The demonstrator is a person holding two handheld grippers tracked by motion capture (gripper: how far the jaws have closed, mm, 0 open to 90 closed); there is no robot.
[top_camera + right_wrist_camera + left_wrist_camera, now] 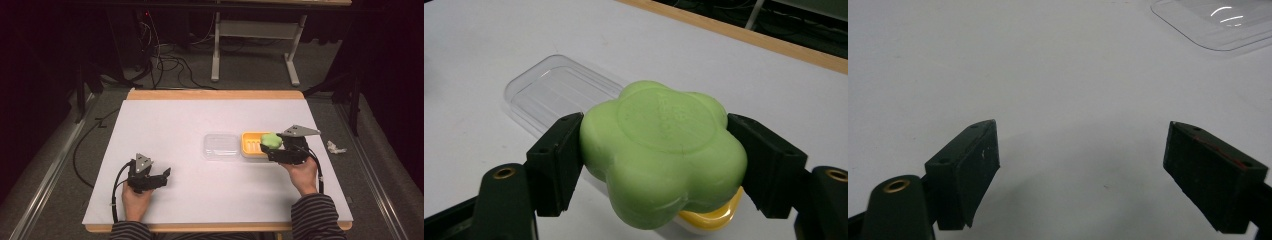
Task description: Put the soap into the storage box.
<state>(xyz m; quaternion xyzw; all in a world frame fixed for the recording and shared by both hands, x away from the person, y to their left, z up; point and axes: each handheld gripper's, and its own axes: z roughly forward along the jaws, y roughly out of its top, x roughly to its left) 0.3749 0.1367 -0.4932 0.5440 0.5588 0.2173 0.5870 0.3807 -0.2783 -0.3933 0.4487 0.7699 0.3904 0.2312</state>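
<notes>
From the high view I saw a white table (200, 190) with a wooden edge filling the middle of the frame, dark floor, cables and a pale stand's legs across the top. My left tongs (160, 177) rested low at the lower left, with wide bare surface around them. My right tongs (272, 147) sat right of centre, clamped on a green flower-shaped soap (271, 140) over the right end of a yellow soap dish (251, 145). A clear plastic lid (220, 145) lay just left of the dish, and a crumpled white scrap (335, 147) lay on the floor beyond the table's right edge.

In the left gripper view, the left tongs (1080, 165) stood wide apart and empty over smooth white surface; the lid's (1218, 22) corner showed at upper right.

In the right gripper view, the right tongs (659, 160) pressed both flanks of the soap (661, 150), matte and lobed, with the dish's (714, 215) glossy rim just beneath and the lid (559, 95) behind at left. The wooden edge ran across the upper right.
</notes>
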